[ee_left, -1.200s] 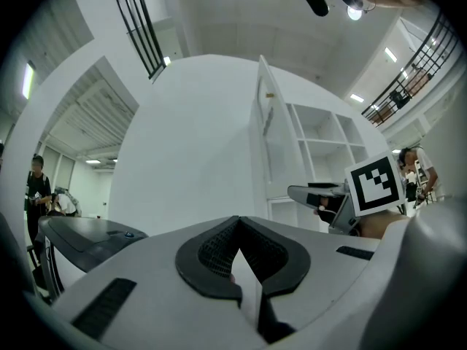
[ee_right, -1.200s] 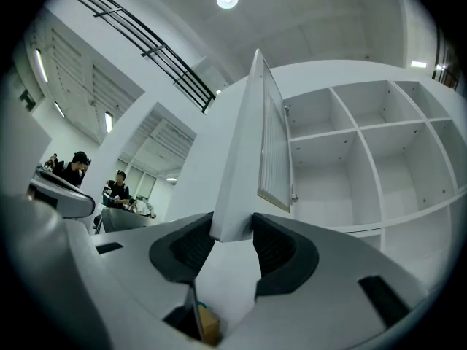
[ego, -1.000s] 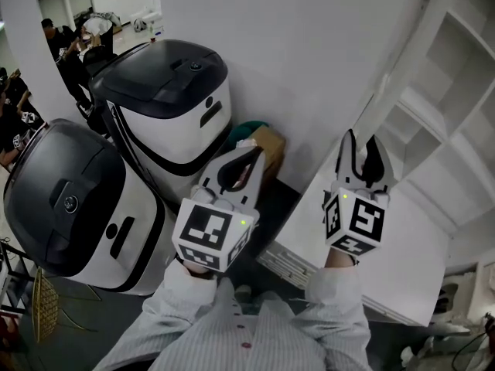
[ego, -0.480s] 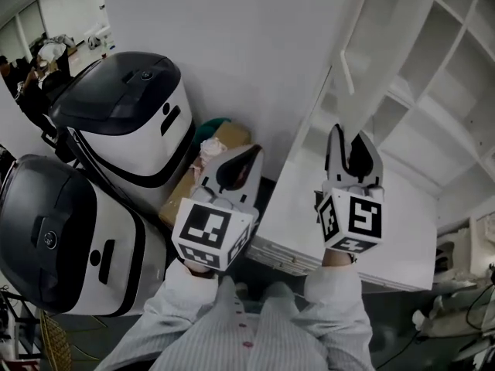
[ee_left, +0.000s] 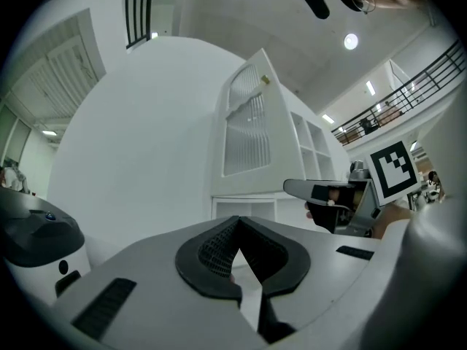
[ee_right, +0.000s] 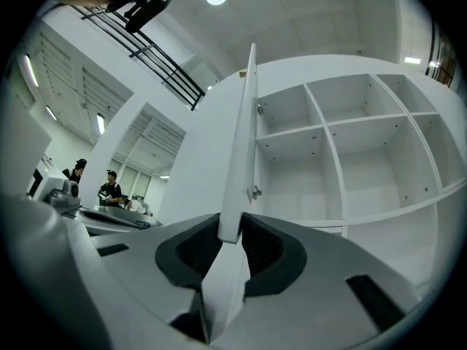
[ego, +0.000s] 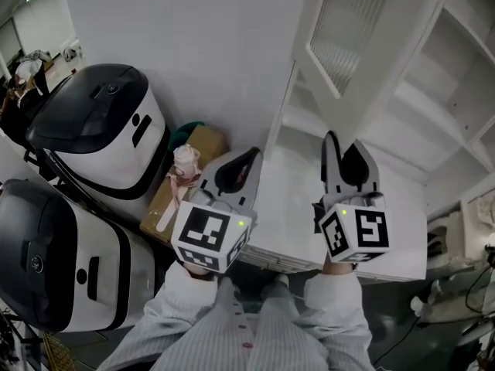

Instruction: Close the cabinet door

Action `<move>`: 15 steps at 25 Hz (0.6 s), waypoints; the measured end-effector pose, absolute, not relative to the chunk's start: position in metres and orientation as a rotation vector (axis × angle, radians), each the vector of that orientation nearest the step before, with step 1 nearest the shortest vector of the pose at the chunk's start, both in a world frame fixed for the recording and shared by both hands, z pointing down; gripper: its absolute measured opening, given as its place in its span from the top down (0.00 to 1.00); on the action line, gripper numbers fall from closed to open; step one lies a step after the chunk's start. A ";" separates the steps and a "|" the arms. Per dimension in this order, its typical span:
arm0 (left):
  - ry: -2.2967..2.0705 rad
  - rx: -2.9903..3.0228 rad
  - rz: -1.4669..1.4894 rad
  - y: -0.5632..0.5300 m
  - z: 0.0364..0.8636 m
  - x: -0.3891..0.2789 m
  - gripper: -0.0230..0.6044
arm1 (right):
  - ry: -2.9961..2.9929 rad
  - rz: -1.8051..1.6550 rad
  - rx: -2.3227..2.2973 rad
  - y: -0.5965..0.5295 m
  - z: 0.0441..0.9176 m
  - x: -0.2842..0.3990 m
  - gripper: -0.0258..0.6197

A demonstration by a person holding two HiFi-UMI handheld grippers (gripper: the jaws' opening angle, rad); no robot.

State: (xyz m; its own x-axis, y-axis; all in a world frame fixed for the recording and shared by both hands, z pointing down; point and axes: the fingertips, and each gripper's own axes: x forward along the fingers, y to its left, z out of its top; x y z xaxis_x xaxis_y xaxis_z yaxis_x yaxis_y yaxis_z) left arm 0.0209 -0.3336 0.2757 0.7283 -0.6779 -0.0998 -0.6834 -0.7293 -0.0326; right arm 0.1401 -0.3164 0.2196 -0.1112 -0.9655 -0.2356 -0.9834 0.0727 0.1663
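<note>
Smooth matt white cabinet door [ego: 352, 33], glossy plastic appliance [ego: 108, 141], brown cardboard box [ego: 203, 144]

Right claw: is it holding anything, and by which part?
The right claw holds the cabinet door by the lower end of its edge, which sits between the jaws; they have just been closing.

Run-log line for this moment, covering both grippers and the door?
right gripper: jaws just closing, pads on cabinet door lower edge | left gripper: shut, empty | cabinet door: open
</note>
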 end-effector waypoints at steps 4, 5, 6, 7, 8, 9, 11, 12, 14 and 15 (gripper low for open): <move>1.098 -2.882 0.102 -0.339 0.281 0.053 0.95 | 2.243 0.403 -2.017 -0.316 0.219 0.166 0.84; 1.088 -2.889 0.095 -0.340 0.283 0.062 0.95 | 2.248 0.393 -2.008 -0.316 0.220 0.172 0.85; 1.077 -2.894 0.090 -0.340 0.284 0.070 0.95 | 2.254 0.388 -2.002 -0.317 0.220 0.179 0.85; 1.067 -2.898 0.088 -0.341 0.284 0.079 0.95 | 2.259 0.384 -1.998 -0.318 0.220 0.186 0.85; 1.060 -2.901 0.087 -0.342 0.284 0.087 0.95 | 2.263 0.375 -1.991 -0.319 0.220 0.194 0.85; 1.054 -2.903 0.086 -0.343 0.284 0.095 0.95 | 2.266 0.360 -1.978 -0.321 0.220 0.202 0.85; 1.050 -2.906 0.080 -0.345 0.284 0.111 0.95 | 2.274 0.328 -1.944 -0.324 0.220 0.219 0.85; 1.052 -2.906 0.076 -0.347 0.284 0.118 0.95 | 2.279 0.316 -1.928 -0.326 0.220 0.227 0.85; 1.063 -2.902 0.069 -0.352 0.284 0.131 0.95 | 2.293 0.297 -1.896 -0.331 0.219 0.242 0.85; 1.070 -2.898 0.064 -0.354 0.284 0.137 0.95 | 2.299 0.289 -1.881 -0.334 0.219 0.249 0.85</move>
State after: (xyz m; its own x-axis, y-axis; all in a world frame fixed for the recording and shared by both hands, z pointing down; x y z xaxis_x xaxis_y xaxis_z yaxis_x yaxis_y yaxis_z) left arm 0.1370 -0.3544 0.2845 0.7595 -0.6480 -0.0567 -0.6501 -0.7590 -0.0345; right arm 0.2495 -0.3336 0.2191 -0.1983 -0.9498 -0.2418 -0.9801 0.1920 0.0495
